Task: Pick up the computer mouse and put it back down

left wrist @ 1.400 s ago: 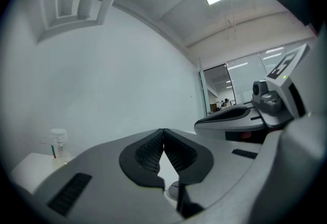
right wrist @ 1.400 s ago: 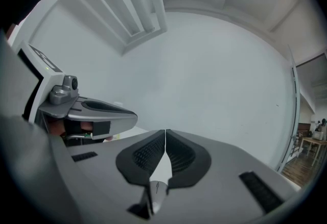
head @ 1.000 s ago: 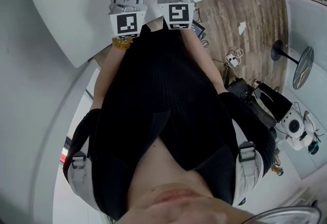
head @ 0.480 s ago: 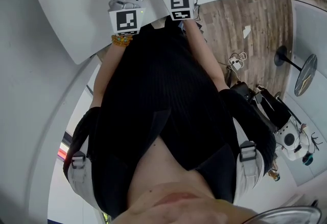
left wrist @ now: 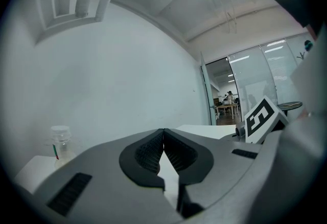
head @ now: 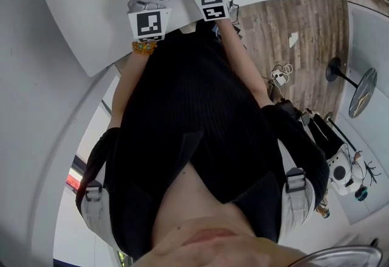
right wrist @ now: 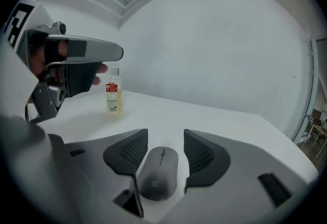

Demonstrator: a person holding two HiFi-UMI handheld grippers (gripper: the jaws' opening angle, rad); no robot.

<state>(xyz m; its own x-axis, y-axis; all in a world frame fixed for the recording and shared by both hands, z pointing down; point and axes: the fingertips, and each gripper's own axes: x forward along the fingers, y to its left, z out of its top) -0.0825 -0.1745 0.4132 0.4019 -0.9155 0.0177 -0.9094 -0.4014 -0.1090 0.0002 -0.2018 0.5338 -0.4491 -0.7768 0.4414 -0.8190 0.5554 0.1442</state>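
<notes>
Computer mouse (right wrist: pixel 158 174) sits on the tabletop (right wrist: pixel 230 116) between your right tongs (right wrist: pixel 165 139), just now spreading wide; left tongs (left wrist: pixel 163 133) pressed together.

No words can be read; the red label (right wrist: pixel 112 89) on the far-left bottle (right wrist: pixel 113 96) is too small; the round logo (right wrist: pixel 155 183) on the near computer mouse (right wrist: pixel 158 173) is unclear.

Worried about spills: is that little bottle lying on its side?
No, the bottle stands upright on the white table.
</notes>
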